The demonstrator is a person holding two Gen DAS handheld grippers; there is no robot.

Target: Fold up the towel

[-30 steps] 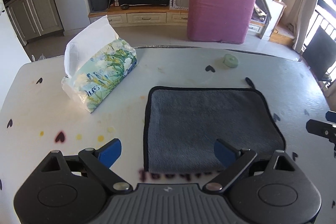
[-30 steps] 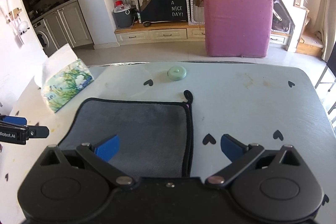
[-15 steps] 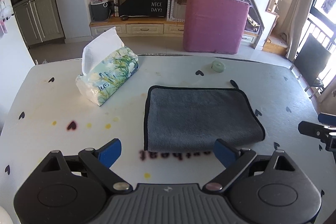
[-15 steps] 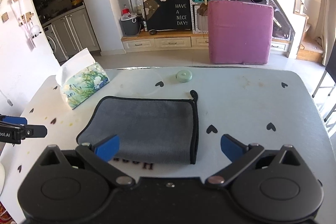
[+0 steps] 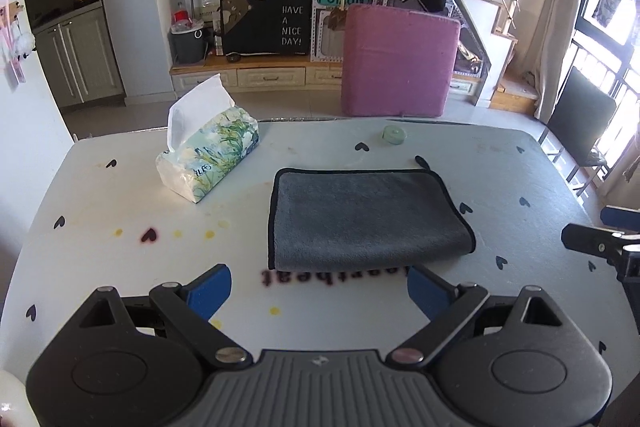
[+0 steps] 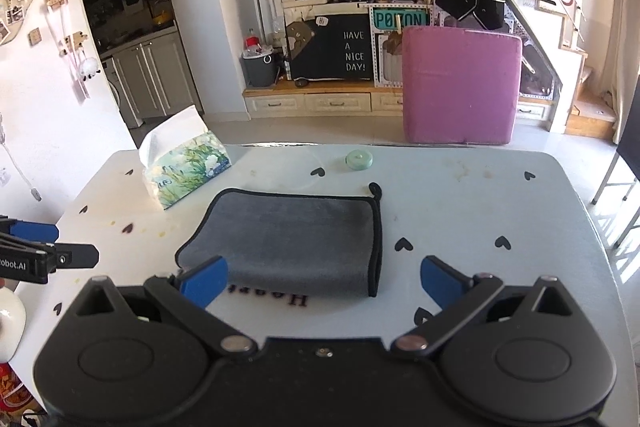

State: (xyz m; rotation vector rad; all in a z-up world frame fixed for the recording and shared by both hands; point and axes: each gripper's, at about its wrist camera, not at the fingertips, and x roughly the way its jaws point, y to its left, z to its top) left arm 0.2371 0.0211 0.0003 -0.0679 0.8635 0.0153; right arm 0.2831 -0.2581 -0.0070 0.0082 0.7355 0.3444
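Both grippers are pulling back from the towel [image 5: 368, 215], which is lying folded at twelve o'clock on the table [image 5: 100, 195]. We are holding left gripper [image 5: 319, 286] and right gripper [image 6: 323, 279] wide open, empty. Any snag could undo the fold.

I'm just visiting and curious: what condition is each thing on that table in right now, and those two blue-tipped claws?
Gray towel: folded, lying flat on the table, untouched.
Tissue pack: open, one tissue sticking up.
Green disc: flat on the table beyond the towel.
Left gripper: open, holding nothing, short of the towel.
Right gripper: open, holding nothing.
Table: stained with small coloured spots.
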